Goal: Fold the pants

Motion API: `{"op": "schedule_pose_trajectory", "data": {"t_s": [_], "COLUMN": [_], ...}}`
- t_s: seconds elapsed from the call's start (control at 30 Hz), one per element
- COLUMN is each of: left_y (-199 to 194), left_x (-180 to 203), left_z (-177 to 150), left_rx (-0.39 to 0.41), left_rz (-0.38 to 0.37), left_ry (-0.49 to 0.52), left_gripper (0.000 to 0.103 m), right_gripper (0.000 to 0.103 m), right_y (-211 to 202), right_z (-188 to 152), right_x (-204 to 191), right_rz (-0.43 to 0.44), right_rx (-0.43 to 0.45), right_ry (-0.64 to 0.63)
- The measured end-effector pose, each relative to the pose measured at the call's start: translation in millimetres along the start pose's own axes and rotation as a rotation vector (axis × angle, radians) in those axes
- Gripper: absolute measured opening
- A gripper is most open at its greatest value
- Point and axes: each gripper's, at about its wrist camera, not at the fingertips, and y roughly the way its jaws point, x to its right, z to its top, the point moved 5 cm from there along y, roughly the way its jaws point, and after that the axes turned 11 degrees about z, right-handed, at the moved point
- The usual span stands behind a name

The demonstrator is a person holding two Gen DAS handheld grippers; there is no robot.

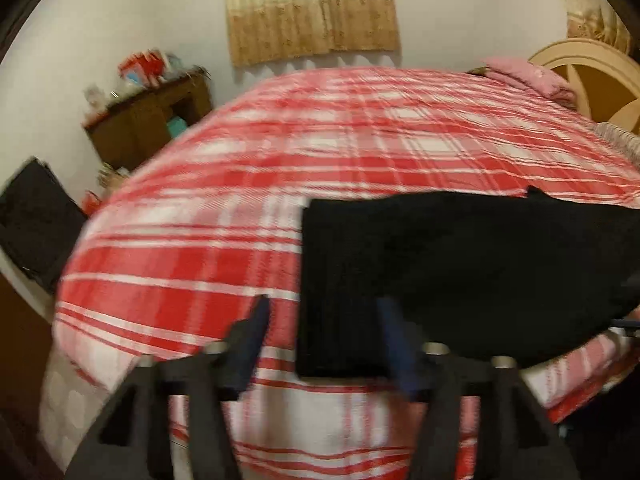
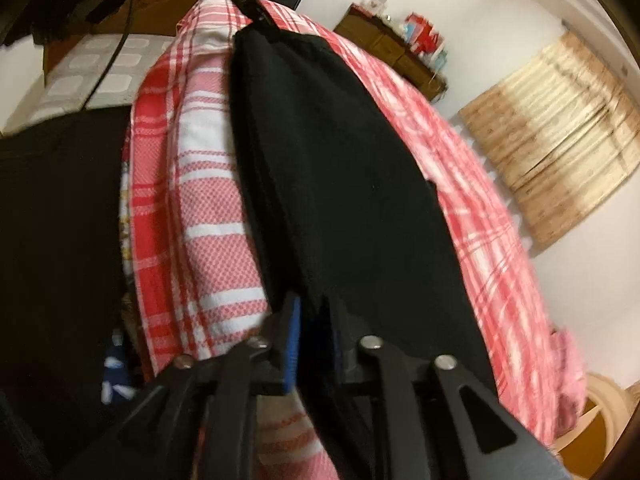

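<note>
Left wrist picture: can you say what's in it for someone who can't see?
Folded black pants lie on a bed with a red and white plaid blanket. The left gripper is open at their left edge, holding nothing.

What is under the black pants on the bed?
The black pants lie on a red and white checked blanket, which shows all around them. Whatever sits directly beneath the pants is covered, so it cannot be seen.

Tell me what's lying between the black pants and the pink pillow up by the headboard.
Only bare red plaid bedspread lies between the black pants and the pink pillow; the left wrist view shows that.
</note>
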Motion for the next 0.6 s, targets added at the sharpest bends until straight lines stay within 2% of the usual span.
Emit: {"op": "schedule_pose_trajectory", "data": {"t_s": [0.07, 0.2, 0.33, 0.47, 0.6], "left_y": [-3.6, -13.2, -28.3, -29.0, -9.6], "left_x": [-7.5, -10.2, -0.5, 12.9, 41.8], "left_z": [0.7, 12.7, 28.7, 32.9, 23.7], "left_rx": [0.020, 0.076, 0.127, 0.130, 0.096], "left_rz": [0.002, 0.060, 0.045, 0.003, -0.035], "left_ry": [-0.006, -0.027, -0.040, -0.031, 0.021], "left_gripper": [0.069, 0.069, 0.069, 0.069, 0.069], "right_gripper": [0.047, 0.047, 0.047, 0.047, 0.047], "right_y": [-13.0, -39.1, -42.8, -26.4, 4.6], "right_z": [-0.9, -0.2, 11.3, 28.0, 39.8], "right_x": [13.3, 49.6, 95.0, 132.6, 157.9], "right_rz": [0.040, 0.066, 0.068, 0.158, 0.253], "right_rx": [0.022, 0.082, 0.149, 0.206, 0.200], "right_ry": [0.058, 0.183, 0.336, 0.516, 0.669]}}
